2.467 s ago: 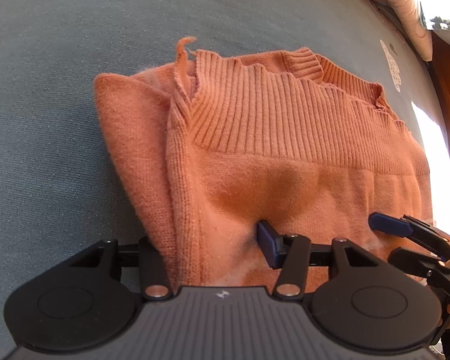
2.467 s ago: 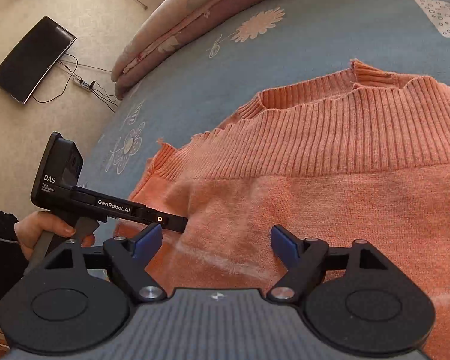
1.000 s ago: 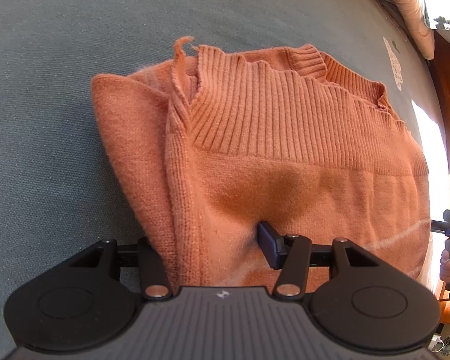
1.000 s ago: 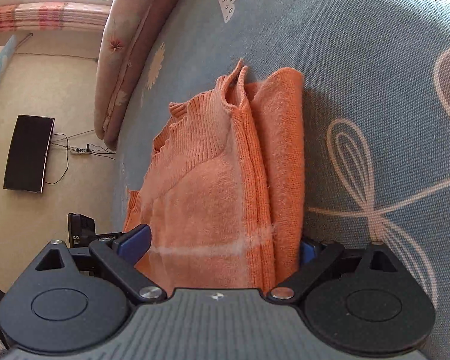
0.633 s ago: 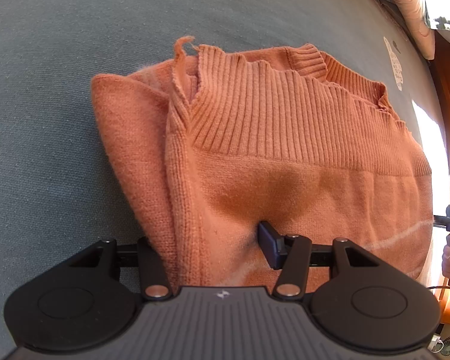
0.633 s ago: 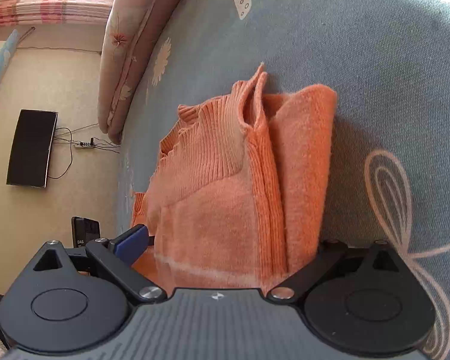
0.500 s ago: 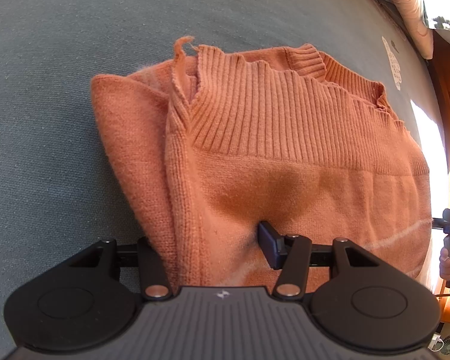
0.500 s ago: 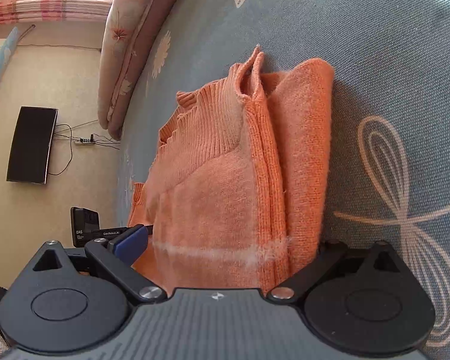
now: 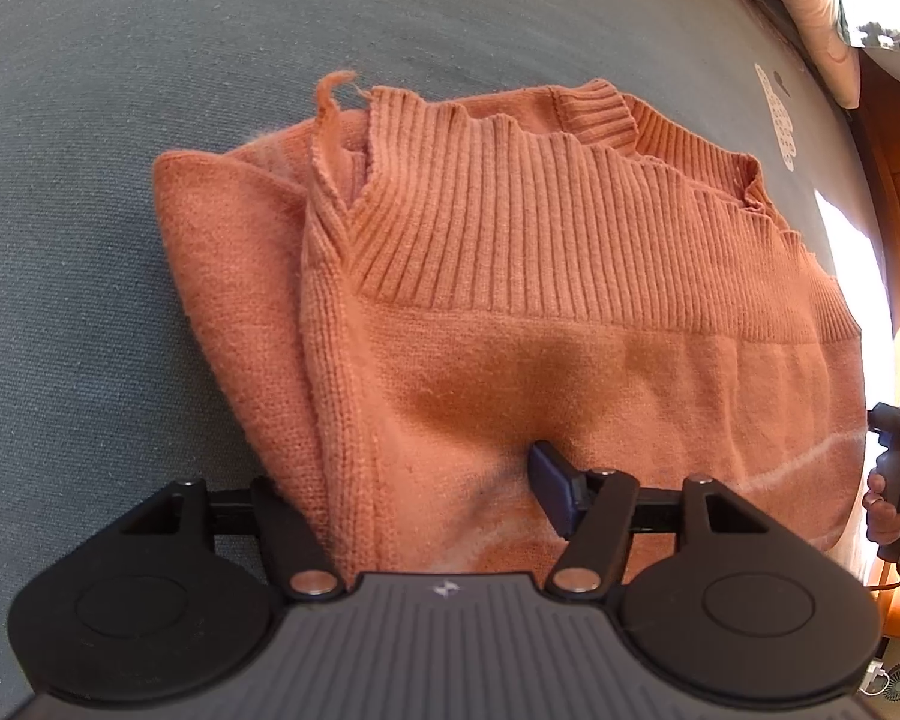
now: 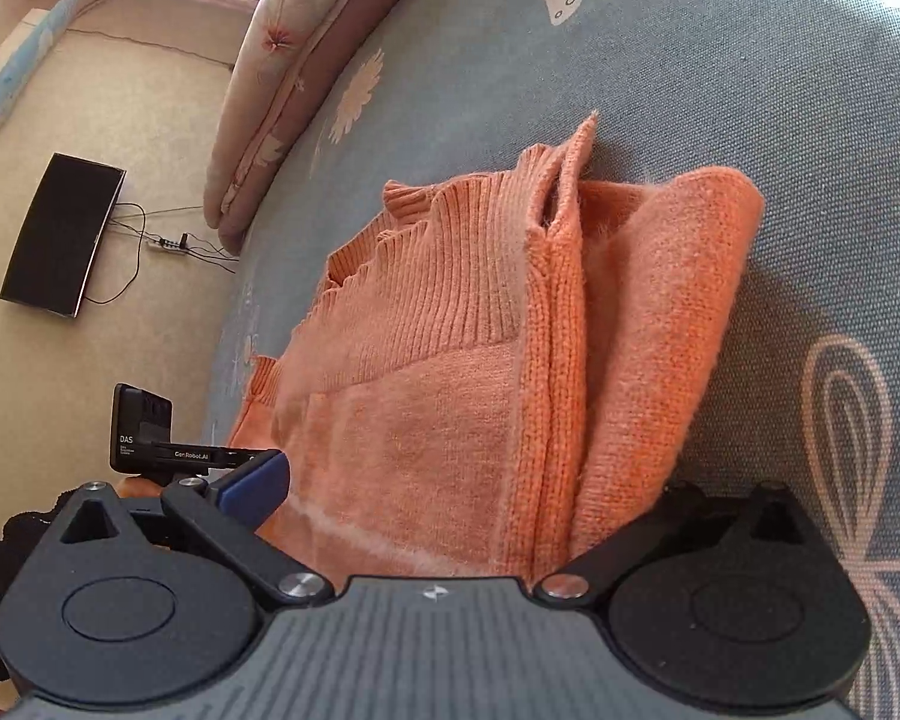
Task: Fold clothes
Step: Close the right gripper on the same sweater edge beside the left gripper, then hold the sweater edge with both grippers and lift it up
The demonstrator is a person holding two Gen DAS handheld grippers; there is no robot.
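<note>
An orange knit sweater [image 9: 570, 312] lies folded in thick layers on the grey-blue bed sheet [image 9: 150, 60], with its ribbed hem on top. My left gripper [image 9: 408, 495] is shut on the sweater's near corner: the blue pad presses a dent into the top layer, and the other finger is hidden under the fold. In the right wrist view the sweater [image 10: 450, 408] sits between the spread fingers of my right gripper [image 10: 459, 489]. That gripper is open, its right finger tucked below the folded end. A hand holds the right gripper [image 9: 897, 438] at the far edge.
A rolled pink floral quilt [image 10: 282, 60] runs along the bed's far side. On the beige floor lie a black flat panel [image 10: 60, 234] and a power strip with cables [image 10: 168, 243]. The left gripper's body [image 10: 150, 444] shows beside the sweater. White flower prints mark the sheet [image 10: 750, 90].
My right gripper has swung from the sweater's near edge round to its folded end and now straddles it with wider fingers. The left gripper has kept its hold and not moved.
</note>
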